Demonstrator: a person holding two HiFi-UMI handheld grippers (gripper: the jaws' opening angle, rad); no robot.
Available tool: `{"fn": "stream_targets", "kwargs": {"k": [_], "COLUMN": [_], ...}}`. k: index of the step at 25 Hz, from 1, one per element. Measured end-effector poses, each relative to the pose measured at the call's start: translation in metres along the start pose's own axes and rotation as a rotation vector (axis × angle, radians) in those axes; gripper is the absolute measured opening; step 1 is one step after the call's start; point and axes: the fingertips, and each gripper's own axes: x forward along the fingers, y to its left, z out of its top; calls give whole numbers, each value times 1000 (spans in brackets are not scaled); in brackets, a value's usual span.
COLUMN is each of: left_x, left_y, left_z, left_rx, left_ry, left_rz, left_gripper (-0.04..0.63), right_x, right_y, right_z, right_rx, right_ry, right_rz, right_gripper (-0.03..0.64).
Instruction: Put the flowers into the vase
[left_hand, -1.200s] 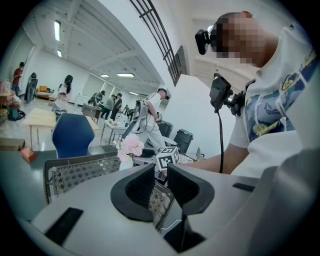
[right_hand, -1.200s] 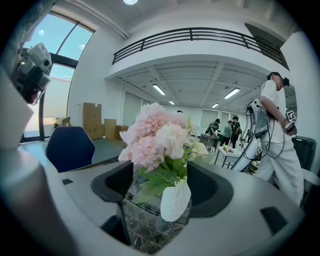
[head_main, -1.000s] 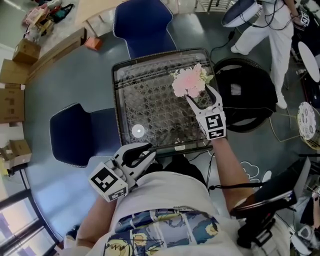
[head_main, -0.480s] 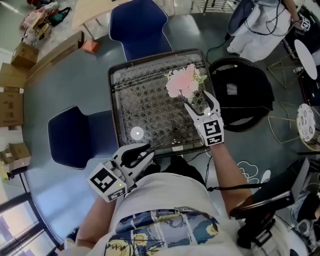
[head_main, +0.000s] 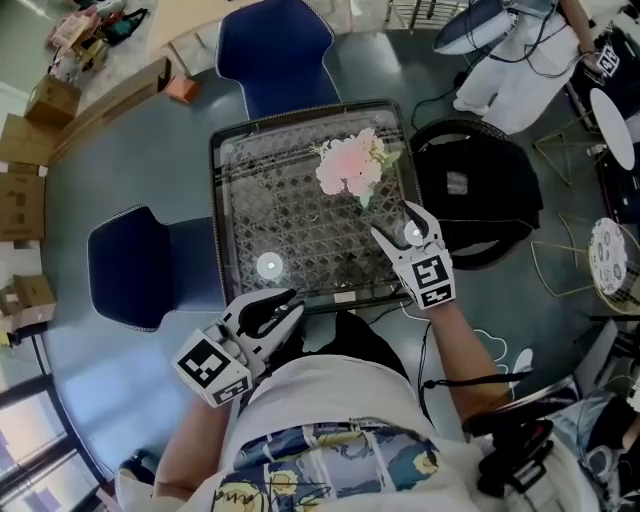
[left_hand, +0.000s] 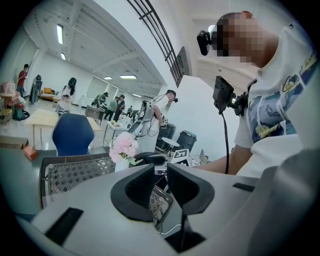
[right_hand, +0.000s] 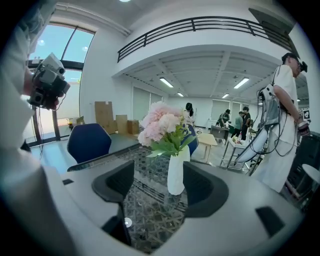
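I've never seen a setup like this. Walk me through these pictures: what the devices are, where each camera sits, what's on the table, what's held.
There is no robot here: a person holds a two-jaw gripper in each hand. The top-down picture comes from a camera on the person's head. The other two come from cameras riding on the grippers, looking along their jaws. On the woven-patterned table stands a white vase with pink flowers already in it. The right gripper, jaws wide open, faces the vase without touching it. The left gripper is near the person's waist, jaws nearly together, holding nothing.
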Motion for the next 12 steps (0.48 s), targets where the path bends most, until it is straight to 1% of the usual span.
{"fn": "stream_targets", "kwargs": {"k": [2,3,5,6,7,10,11,12], "left_x": [-1,-2,-8,-11,-12,-19,-25,-34], "left_y": [-7,-11,-18,-20,-21,-25,-27,-28], "left_z": [2,2,0,-1,-3,-7,-9,-13], "left_rx": [7,12,28,38,46,72,85,98], "left_ry": [-1,2,9,12,14,15,20,26], "left_rz": [3,2,-6,-17,-34,-90,-93,-88], "left_gripper": [61,61,61,61,61,60,54,34], "right_x": [-8,-12,-22,-26,-31,-44,-48,-52], "right_y": [7,13,28,36,43,61,70,82], "right_z": [2,4,10,12,14,15,16,19], "right_rx": [-1,-5,-18,-24,-29,-42,-41,-39], "right_ry": [16,23,31,33,37,67,72,74], "right_rz": [32,46,60,59,55,32,34,43], "right_gripper": [306,279,159,71,34,12,11,11]}}
